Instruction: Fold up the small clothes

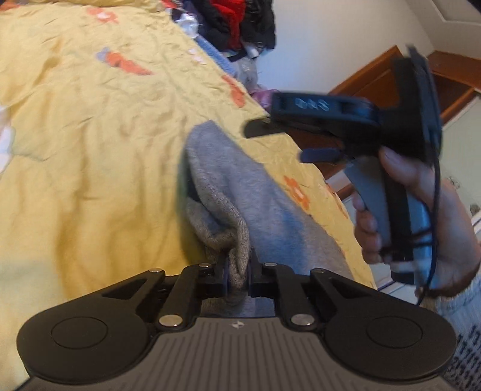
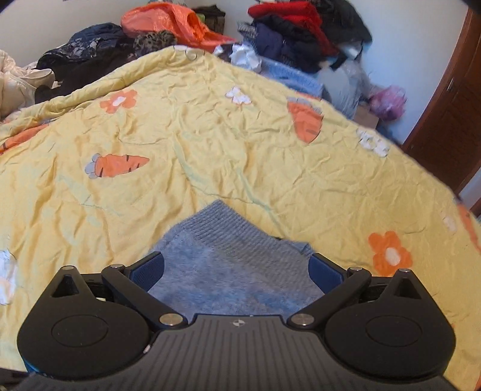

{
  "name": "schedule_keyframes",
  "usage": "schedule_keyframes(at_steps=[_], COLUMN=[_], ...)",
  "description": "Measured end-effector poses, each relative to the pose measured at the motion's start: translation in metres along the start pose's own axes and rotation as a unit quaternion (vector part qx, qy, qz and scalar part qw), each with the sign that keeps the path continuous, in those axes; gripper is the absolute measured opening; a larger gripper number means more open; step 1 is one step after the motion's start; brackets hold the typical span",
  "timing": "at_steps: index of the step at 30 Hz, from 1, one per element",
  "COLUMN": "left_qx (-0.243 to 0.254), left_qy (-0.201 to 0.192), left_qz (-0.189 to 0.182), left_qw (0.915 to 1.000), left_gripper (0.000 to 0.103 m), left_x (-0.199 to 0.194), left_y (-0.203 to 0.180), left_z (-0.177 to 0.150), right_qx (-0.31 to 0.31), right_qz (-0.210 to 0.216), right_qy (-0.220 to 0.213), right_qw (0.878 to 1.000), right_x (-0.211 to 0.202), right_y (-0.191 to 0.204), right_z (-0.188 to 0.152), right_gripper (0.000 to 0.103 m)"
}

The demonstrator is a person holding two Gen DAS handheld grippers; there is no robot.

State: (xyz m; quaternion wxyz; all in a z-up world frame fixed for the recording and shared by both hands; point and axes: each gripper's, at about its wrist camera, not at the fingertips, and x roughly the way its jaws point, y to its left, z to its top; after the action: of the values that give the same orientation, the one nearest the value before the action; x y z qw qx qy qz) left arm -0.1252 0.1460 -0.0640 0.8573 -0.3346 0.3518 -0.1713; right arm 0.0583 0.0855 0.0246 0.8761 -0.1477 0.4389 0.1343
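A small grey knit garment (image 1: 240, 186) lies on the yellow quilt (image 1: 90, 135). My left gripper (image 1: 237, 278) is shut on a bunched fold at its near edge, and the cloth rises into the pads. A hand (image 1: 421, 234) holds my right gripper (image 1: 285, 141) in the air to the right of the garment, with its fingers apart and nothing between them. In the right wrist view the right gripper (image 2: 237, 270) stands wide open above the garment (image 2: 228, 240), whose ribbed cuff points away from me.
The quilt (image 2: 210, 150), printed with carrots and flowers, covers the bed. Piles of dark, red and orange clothes (image 2: 300, 27) lie along the far wall. The bed's edge drops off at the right, beside brown wooden furniture (image 2: 451, 120).
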Motion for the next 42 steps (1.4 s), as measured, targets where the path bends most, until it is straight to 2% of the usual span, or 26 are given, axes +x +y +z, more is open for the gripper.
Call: schedule_keyframes(at_steps=[2,4,7,11,12,15,17,18,20,21,22,24,30,32,39,42], left_qx=[0.019,0.042,0.076,0.100,0.103,0.103,0.104,0.103,0.102,0.099,0.096,0.092,0.076,0.076,0.109,0.123], left_qy=[-0.002,-0.002,0.006,0.024,0.028,0.038,0.041,0.042,0.041,0.040,0.039,0.040,0.027,0.023,0.012,0.023], left_qz=[-0.003,0.000,-0.007,-0.007,-0.005,-0.005,-0.005,-0.005,-0.005,-0.005,-0.005,-0.006,-0.037,-0.045,-0.086,-0.096], left_qw=[0.9998,0.9991,0.9971,0.9947,0.9943,0.9940,0.9938,0.9938,0.9939,0.9942,0.9947,0.9950,0.9961,0.9958,0.9903,0.9874], left_gripper=[0.010,0.010,0.010,0.010,0.010,0.010,0.010,0.010,0.010,0.010,0.010,0.010,0.010,0.011,0.010,0.010], left_x=[0.007,0.015,0.030,0.052,0.057,0.068,0.072,0.072,0.072,0.071,0.070,0.069,0.061,0.058,0.053,0.067], left_y=[-0.017,-0.033,-0.060,-0.081,-0.082,-0.080,-0.077,-0.076,-0.074,-0.073,-0.073,-0.072,-0.067,-0.070,-0.111,-0.131], left_z=[-0.002,-0.006,-0.013,-0.024,-0.026,-0.032,-0.035,-0.037,-0.038,-0.039,-0.038,-0.037,-0.032,-0.030,-0.034,-0.043], right_qx=[0.008,0.009,-0.017,-0.033,-0.032,-0.024,-0.004,0.004,0.009,0.009,0.003,-0.007,0.051,0.053,0.106,0.124], right_qz=[-0.001,-0.005,-0.011,-0.020,-0.028,-0.030,-0.011,0.008,0.036,0.038,0.022,0.029,0.080,0.079,0.115,0.109], right_qy=[0.020,0.027,0.055,0.076,0.083,0.111,0.129,0.136,0.149,0.149,0.153,0.144,0.101,0.082,0.041,0.031], right_qw=[1.000,1.000,0.998,0.996,0.996,0.993,0.992,0.991,0.988,0.988,0.988,0.989,0.990,0.992,0.987,0.986], right_x=[0.002,0.002,0.008,0.016,0.020,0.034,0.043,0.047,0.053,0.056,0.059,0.060,0.037,0.025,-0.020,-0.034], right_y=[-0.003,-0.005,-0.002,0.003,0.002,-0.005,-0.011,-0.012,-0.009,-0.007,-0.005,-0.003,-0.025,-0.031,-0.074,-0.101], right_z=[0.007,0.014,0.022,0.033,0.035,0.035,0.032,0.031,0.026,0.023,0.021,0.017,0.017,0.017,0.005,-0.007], right_gripper=[0.098,0.090,0.089,0.093,0.097,0.098,0.098,0.093,0.074,0.047,0.026,0.026,0.021,0.020,0.020,0.020])
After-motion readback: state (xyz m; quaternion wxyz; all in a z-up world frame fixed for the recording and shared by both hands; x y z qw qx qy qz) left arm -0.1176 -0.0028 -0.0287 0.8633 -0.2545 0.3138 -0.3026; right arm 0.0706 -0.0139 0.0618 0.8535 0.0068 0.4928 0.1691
